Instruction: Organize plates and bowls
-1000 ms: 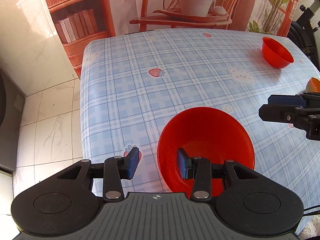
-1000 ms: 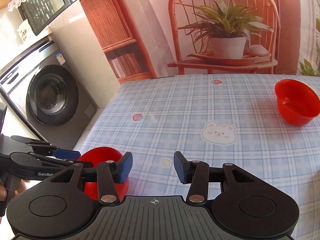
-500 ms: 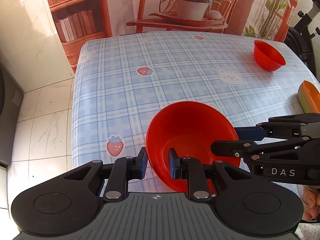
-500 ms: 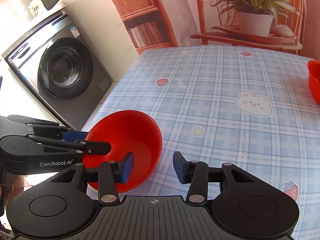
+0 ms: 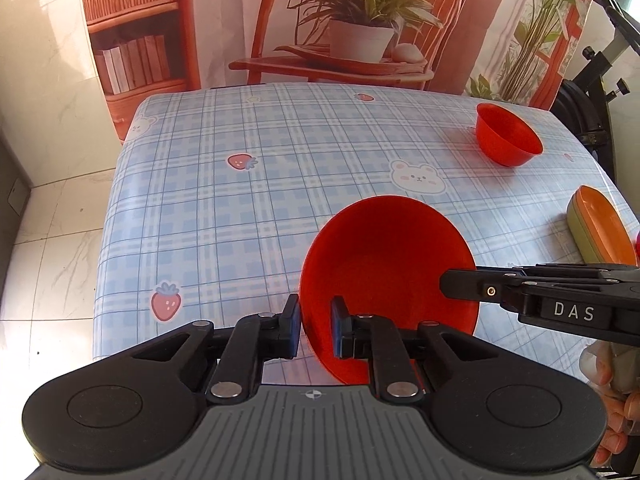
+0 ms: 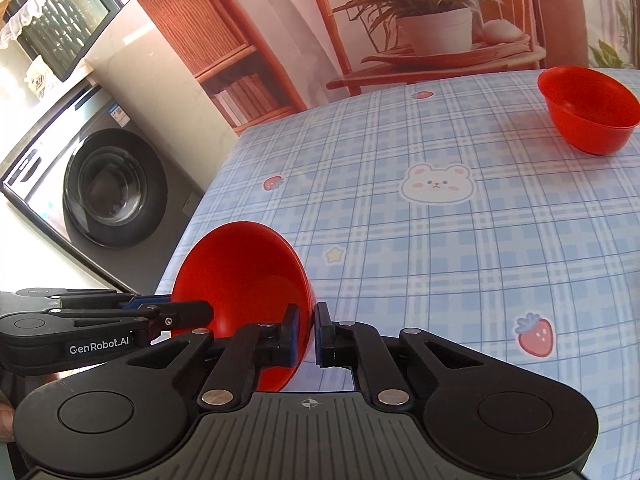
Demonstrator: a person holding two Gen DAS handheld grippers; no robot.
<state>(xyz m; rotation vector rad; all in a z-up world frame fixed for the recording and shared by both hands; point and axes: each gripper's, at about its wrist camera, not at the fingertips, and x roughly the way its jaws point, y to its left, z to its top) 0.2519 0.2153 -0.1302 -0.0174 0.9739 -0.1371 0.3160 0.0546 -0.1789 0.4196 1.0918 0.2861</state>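
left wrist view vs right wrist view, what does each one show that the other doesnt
Only the left wrist view shows the stacked orange and green plates near the table's right edge, and dark equipment beyond that edge. Only the right wrist view shows the washing machine off the table's left side. Both show the near red bowl, gripped on opposite rims by the left gripper and the right gripper, plus the far red bowl and the checked tablecloth.

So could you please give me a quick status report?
Both hand-held grippers, left and right, shut on near bowl's rim. Far bowl alone. Path clear.
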